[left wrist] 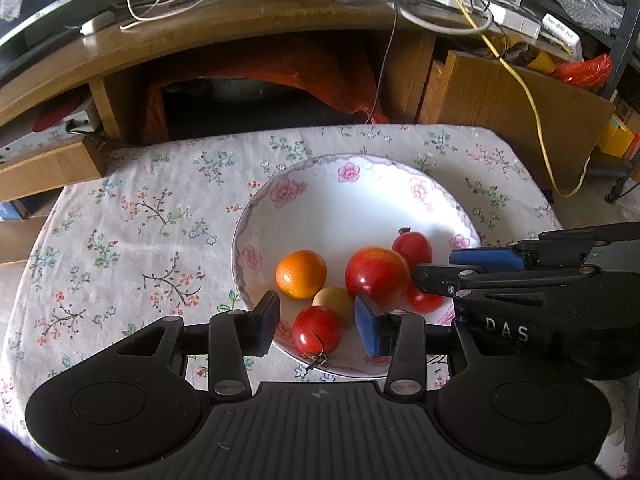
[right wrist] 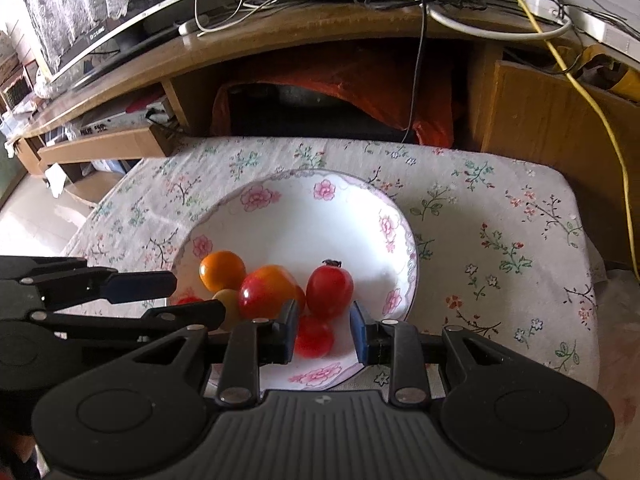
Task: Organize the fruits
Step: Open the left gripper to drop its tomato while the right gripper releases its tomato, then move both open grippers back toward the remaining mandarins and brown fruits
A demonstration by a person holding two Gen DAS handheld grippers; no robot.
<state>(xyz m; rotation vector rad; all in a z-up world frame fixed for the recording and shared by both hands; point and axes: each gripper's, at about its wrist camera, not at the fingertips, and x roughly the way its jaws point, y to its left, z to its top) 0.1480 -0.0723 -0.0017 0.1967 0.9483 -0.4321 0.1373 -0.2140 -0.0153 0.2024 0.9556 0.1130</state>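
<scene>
A white plate [left wrist: 352, 212] [right wrist: 300, 232] with a pink flower rim stands on the floral tablecloth and holds several fruits. In the left wrist view my left gripper [left wrist: 318, 326] is open around a red tomato [left wrist: 316, 330] at the plate's near rim. Behind it lie an orange [left wrist: 301, 274], a yellowish fruit [left wrist: 334, 299], a red apple [left wrist: 378, 278] and another tomato [left wrist: 412, 247]. My right gripper [right wrist: 324, 332] [left wrist: 434, 267] is open over a small red tomato [right wrist: 314, 336] [left wrist: 426, 301]. The apple [right wrist: 266, 290], orange [right wrist: 222, 270] and stemmed tomato [right wrist: 330, 290] lie ahead of it. The left gripper [right wrist: 198, 298] reaches in from the left.
The tablecloth [left wrist: 132, 240] [right wrist: 500, 232] has bare room left and right of the plate. Behind the table stands a wooden TV stand [left wrist: 224, 40] with tangled cables, a yellow cable [left wrist: 532, 112] and an orange bag [right wrist: 360, 76] in its recess. A cardboard box [left wrist: 48, 168] sits at left.
</scene>
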